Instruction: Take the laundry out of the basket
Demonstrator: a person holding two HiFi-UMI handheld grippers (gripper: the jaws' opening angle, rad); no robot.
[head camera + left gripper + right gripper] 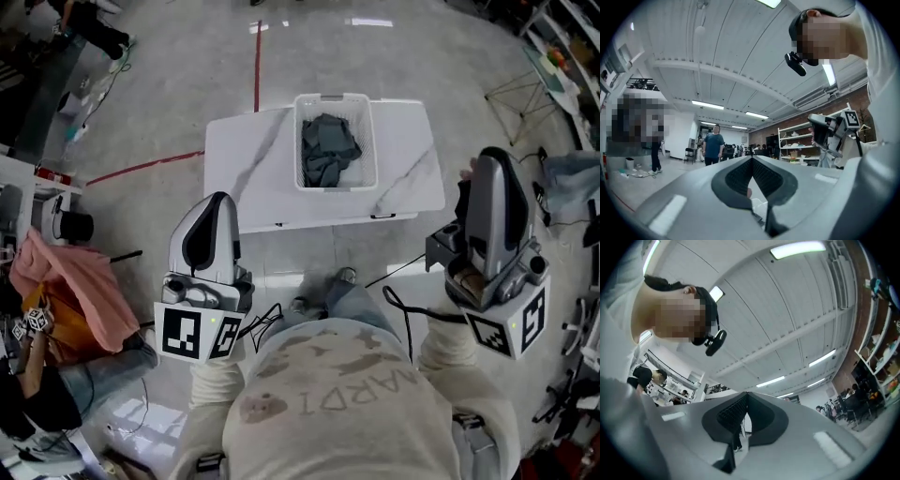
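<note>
Laundry (328,150): grey clothes heaped inside the basket, none of it lifted out.
Basket (335,97): white and slatted, standing on the white table (246,161) against its far edge.
Left gripper (217,201): held up in front of the person, well short of the table; jaws meet at the tips with nothing between them.
Right gripper (493,156): raised off the table's right side; jaws likewise together and empty.
Stage: by my reading not begun, as both grippers are well apart from the basket.
Risk: going in with the jaws together would only shove the cloth down. A pinch on one fold may drag or tip the basket, which probably weighs little. Tangled pieces could snag on the slats.
</note>
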